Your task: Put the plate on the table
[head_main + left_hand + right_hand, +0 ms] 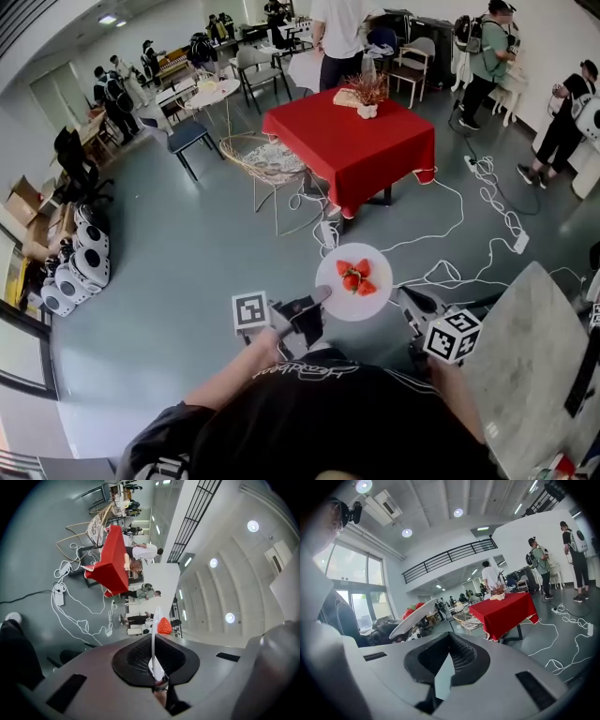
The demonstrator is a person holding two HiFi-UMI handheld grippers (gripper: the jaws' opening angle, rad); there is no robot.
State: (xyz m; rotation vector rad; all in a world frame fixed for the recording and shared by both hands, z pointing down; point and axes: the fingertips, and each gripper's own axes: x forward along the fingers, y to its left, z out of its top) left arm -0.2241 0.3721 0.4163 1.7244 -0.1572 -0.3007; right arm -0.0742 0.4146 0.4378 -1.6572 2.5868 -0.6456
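A white plate (pixel 337 298) with red strawberries (pixel 354 275) on it hangs in the air in front of me, over the grey floor. My left gripper (pixel 319 295) is shut on its left rim. In the left gripper view the plate (pixel 153 634) shows edge-on between the jaws of that gripper (pixel 157 667), with a strawberry (pixel 164 626) beyond. My right gripper (pixel 405 298) is just right of the plate, apart from it. In the right gripper view the plate (pixel 412 619) lies off to the left, and the right gripper (pixel 443 677) shows a narrow bare gap. The red-clothed table (pixel 347 141) stands ahead.
White cables and power strips (pixel 469 253) trail over the floor between me and the red table. A wire chair (pixel 262 164) stands left of that table. A pale marble tabletop (pixel 525 347) is close at my right. Several people stand at the back of the room.
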